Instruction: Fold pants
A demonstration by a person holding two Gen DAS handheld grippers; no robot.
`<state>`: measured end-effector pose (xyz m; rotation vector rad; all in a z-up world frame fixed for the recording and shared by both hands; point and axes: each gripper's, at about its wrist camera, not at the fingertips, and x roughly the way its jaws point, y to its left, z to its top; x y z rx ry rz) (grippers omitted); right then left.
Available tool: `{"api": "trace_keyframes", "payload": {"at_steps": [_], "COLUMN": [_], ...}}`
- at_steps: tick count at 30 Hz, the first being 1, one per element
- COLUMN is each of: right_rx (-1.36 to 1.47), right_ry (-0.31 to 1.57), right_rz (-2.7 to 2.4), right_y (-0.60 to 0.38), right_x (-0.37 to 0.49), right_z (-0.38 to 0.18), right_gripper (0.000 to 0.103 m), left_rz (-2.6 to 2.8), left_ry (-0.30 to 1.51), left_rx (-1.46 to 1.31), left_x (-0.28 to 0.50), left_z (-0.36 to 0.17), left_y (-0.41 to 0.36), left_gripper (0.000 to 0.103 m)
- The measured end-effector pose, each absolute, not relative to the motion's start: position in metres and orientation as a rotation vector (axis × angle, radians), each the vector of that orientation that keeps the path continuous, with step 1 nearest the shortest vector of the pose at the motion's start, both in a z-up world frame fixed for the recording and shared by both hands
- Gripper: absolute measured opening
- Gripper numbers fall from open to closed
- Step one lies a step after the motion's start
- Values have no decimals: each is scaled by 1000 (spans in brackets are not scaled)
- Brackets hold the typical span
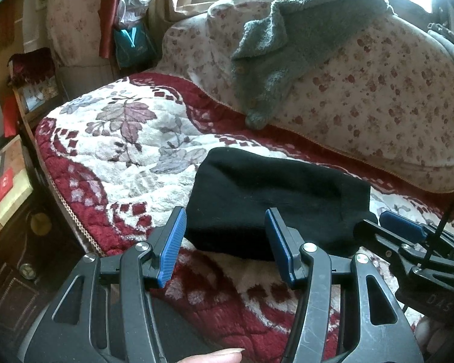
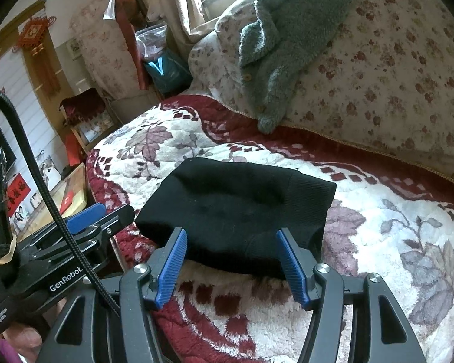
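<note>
The black pants (image 1: 275,199) lie folded into a compact, roughly rectangular bundle on the red and white floral blanket (image 1: 121,151), close to the blanket's near edge, with a ribbed band at the bundle's right end. The left gripper (image 1: 225,243) hovers at the bundle's near edge, its blue-padded fingers (image 1: 172,245) spread wide with nothing between them. The right gripper (image 2: 230,264) sits just beside it to the right, also at the near edge of the bundle, its jaws likewise parted and empty. Each gripper shows at the edge of the other's view. Along the blanket's far edge runs a long cushion in a flowered cover (image 1: 378,106), and a grey-green fleece garment (image 1: 287,45) is draped over it, hanging down towards the blanket.
</note>
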<state>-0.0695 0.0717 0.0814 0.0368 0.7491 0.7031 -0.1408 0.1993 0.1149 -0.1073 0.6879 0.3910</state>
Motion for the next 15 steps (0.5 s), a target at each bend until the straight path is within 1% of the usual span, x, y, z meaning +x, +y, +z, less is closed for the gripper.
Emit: {"api": "trace_keyframes", "payload": {"at_steps": [15], "right_rx": [20], "right_ry": [766], "right_rz": [713], "right_y": [80], "right_x": [-70], "right_z": [78], "right_gripper": [61], "left_rz": [397], "left_ry": [684], "left_rx": [-111], "left_x": [-145], "left_z": [115], "left_y": [199], "left_gripper": [54]}}
